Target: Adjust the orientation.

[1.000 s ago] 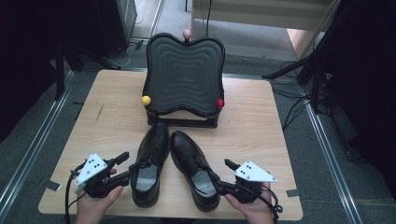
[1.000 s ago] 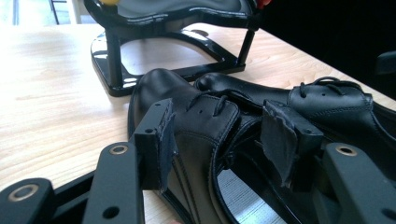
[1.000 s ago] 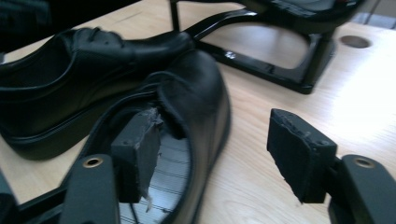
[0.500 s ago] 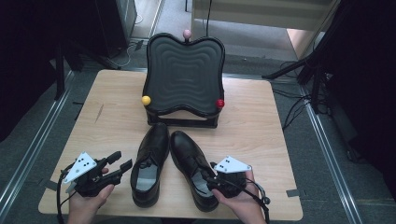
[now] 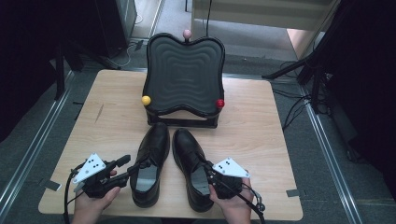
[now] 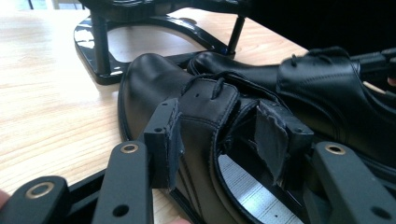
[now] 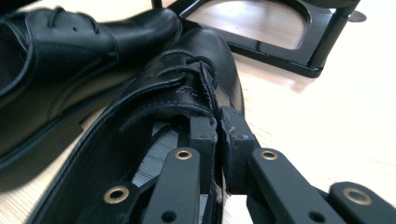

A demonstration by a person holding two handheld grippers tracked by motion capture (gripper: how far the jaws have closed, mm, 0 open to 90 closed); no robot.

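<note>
Evidently both black leather shoes lie side by side near the 6 o'clock edge of the wooden table [image 5: 261, 140], toes pointing to 12 o'clock at the black stand [image 5: 183, 79] behind them.

At about 7 o'clock, the left gripper [image 5: 133, 169] straddles the outer wall of the left shoe [image 5: 150, 161] by its opening: one pad outside the leather, one inside over the insole. Its jaws have just been closing, yet in the left gripper view a gap shows between the pads [image 6: 167, 137] and the leather, so it looks released for now.

Toward 5 o'clock, the right gripper [image 5: 209, 173] has just clamped down, and its pads pinch the collar edge of the right shoe [image 5: 190, 161] beside the laces.

Each shoe should be moderately heavy, with a stiff sole and a pliable upper. A collar grip will let the toe sag, and polished leather may slip. Gripping deeper on the side wall, near the heel, seems surest.
</note>
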